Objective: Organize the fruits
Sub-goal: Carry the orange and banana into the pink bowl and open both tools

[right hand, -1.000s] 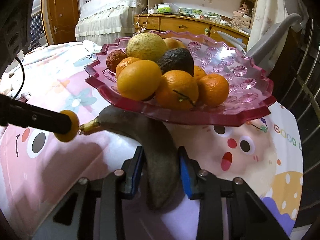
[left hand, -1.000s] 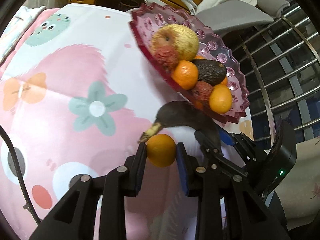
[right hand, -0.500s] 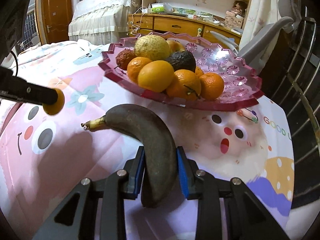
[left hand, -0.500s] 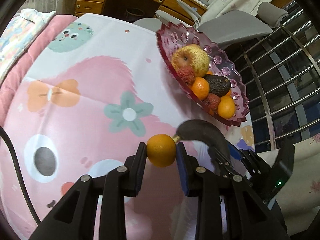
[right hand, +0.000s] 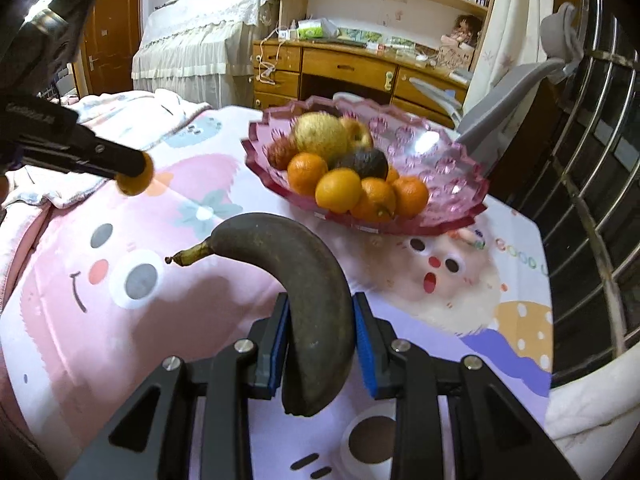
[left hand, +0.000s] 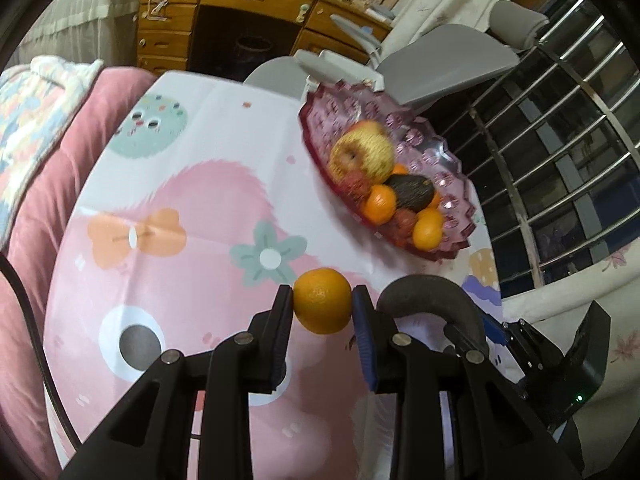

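My left gripper [left hand: 322, 307] is shut on a small orange [left hand: 322, 300], held above the cartoon-print cloth. The right wrist view shows that orange [right hand: 136, 178] at the left gripper's tip, left of the bowl. My right gripper [right hand: 320, 326] is shut on a dark, overripe banana [right hand: 304, 280], lifted off the cloth with its stem pointing left. The left wrist view shows the banana [left hand: 432, 300] arching beside the orange. A pink glass fruit bowl [right hand: 448, 168] stands beyond both, holding oranges, an apple, an avocado and lychees. In the left wrist view the bowl [left hand: 448, 184] is at upper right.
The pink and white cartoon cloth [left hand: 180, 208] covers the table. A grey chair [left hand: 440, 52] stands behind the bowl and a metal railing [right hand: 592, 200] runs along the right. A wooden desk [right hand: 352, 68] and a covered bed sit farther back. A pink quilt [left hand: 52, 168] lies at left.
Both grippers rose and drew back from the bowl with their fruit. The banana came off the cloth from under the bowl's rim. The bowl now looks smaller and farther.
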`<control>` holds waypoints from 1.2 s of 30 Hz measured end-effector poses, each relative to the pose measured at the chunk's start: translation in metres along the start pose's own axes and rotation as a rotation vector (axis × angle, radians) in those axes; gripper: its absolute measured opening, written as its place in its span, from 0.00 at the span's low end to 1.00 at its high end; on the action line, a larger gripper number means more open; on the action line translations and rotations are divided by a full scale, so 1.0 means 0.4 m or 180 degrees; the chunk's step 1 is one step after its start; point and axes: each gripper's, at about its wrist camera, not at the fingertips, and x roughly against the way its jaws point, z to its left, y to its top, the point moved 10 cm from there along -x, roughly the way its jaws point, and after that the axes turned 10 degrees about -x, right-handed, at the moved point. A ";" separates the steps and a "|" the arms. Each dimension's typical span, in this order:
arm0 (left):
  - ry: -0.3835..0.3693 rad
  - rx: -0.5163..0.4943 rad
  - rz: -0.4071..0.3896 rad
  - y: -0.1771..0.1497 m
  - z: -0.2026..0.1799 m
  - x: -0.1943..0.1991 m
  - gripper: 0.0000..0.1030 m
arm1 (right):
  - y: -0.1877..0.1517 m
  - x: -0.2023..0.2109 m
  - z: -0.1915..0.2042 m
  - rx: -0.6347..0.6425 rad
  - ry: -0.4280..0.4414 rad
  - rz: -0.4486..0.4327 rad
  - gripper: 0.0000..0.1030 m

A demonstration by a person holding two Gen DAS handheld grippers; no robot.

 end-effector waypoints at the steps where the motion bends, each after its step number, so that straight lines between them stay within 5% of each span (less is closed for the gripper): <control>1: -0.0011 -0.0022 -0.0027 0.008 -0.004 0.009 0.27 | 0.006 0.012 0.004 -0.0009 0.0014 -0.0021 0.29; 15: -0.0027 -0.0182 -0.0508 0.203 -0.021 0.041 0.27 | 0.198 0.061 -0.072 -0.0470 -0.0002 -0.0502 0.29; 27: -0.0052 -0.0321 -0.0383 0.303 -0.055 -0.094 0.27 | 0.351 -0.101 -0.232 -0.0831 -0.0258 -0.0564 0.29; 36: -0.0079 -0.0308 -0.0192 0.319 -0.041 -0.185 0.28 | 0.366 -0.240 -0.304 -0.1035 -0.0338 -0.0305 0.29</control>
